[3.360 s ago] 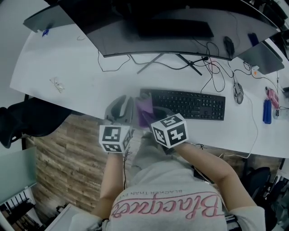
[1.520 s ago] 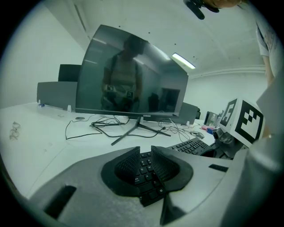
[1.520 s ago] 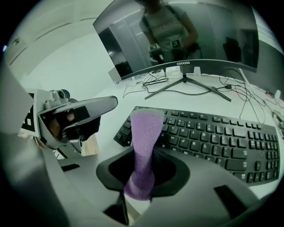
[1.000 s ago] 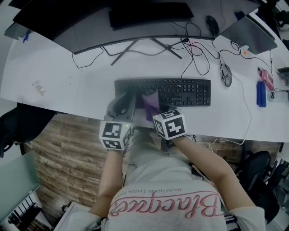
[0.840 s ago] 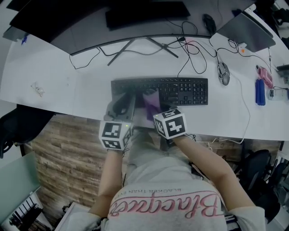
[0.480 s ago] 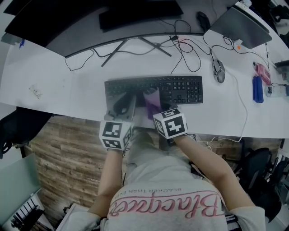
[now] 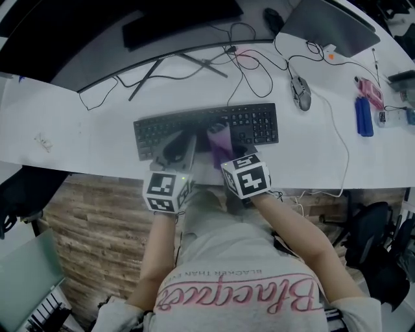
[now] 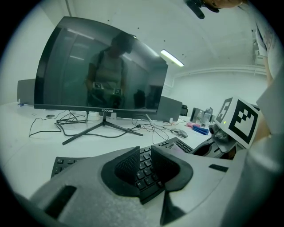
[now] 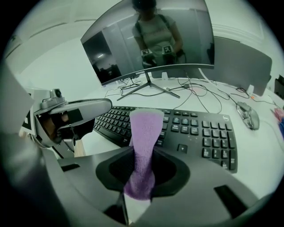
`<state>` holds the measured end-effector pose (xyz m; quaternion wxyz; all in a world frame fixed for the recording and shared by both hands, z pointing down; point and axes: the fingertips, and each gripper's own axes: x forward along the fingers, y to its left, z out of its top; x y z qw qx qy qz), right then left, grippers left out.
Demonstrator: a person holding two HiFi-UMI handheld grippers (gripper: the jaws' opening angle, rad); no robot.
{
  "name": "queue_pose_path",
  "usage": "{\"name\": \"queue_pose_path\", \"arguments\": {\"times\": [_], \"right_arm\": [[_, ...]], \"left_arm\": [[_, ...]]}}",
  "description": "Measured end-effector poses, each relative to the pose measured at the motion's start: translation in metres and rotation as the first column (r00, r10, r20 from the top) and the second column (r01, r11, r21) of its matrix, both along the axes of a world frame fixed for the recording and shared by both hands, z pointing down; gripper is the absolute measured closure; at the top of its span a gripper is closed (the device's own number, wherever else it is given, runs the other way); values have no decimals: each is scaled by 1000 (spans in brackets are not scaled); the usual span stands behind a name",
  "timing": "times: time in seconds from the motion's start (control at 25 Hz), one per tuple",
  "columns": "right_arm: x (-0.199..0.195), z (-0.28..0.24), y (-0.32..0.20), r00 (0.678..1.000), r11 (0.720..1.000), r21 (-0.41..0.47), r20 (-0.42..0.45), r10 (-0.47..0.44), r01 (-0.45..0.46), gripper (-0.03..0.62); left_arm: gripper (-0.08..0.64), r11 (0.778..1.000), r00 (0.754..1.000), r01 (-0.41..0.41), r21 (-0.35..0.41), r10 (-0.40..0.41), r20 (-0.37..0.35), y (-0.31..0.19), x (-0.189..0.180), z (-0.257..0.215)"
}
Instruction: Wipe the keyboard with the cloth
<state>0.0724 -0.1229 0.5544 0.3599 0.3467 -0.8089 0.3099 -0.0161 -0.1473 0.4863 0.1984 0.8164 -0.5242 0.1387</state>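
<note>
A black keyboard [image 7: 246, 123] lies on the white desk [image 7: 78, 130], near its front edge. My right gripper [image 7: 220, 144] is shut on a purple cloth [image 7: 218, 137], which sticks out past the jaws and rests on the keys about mid-keyboard. In the right gripper view the cloth [image 9: 144, 133] stands up between the jaws of that gripper [image 9: 143, 165], over the keyboard [image 9: 199, 131]. My left gripper [image 7: 179, 146] hovers over the keyboard's left half. Its jaws [image 8: 143, 159] stand a narrow gap apart, and only keys [image 8: 60, 165] show between them.
A curved monitor [image 7: 130, 19] on a splayed stand [image 7: 188, 61] fills the back, with loose cables [image 7: 246, 61] behind the keyboard. A mouse [image 7: 300, 92] lies to the right, with blue [image 7: 363, 117] and pink [image 7: 371, 93] items beyond it. A grey panel [image 7: 331, 23] sits at the back right.
Both grippers have travelled right along the keyboard, from its left end to about its middle, with the cloth still held. The head view has shifted with them.
</note>
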Motion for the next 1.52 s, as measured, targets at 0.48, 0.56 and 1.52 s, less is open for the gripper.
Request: {"name": "queue_pose_path", "arguments": {"times": [0.48,0.56,1.52], "right_arm": [[67,1,-12,998,998,-12,-20,59,-60,505],[78,1,-15,997,997,-11,-29,75,-75,505],[244,-11,-41,923,929,24,-108,370,-370,505]], "left_arm": [[502,997,997,-74,5,74,-8,-18,63,4],[502,996,996,-84,5,84,-6,-20,71,4],[502,981,983,-183,64,183,17,-37,170,-12]]}}
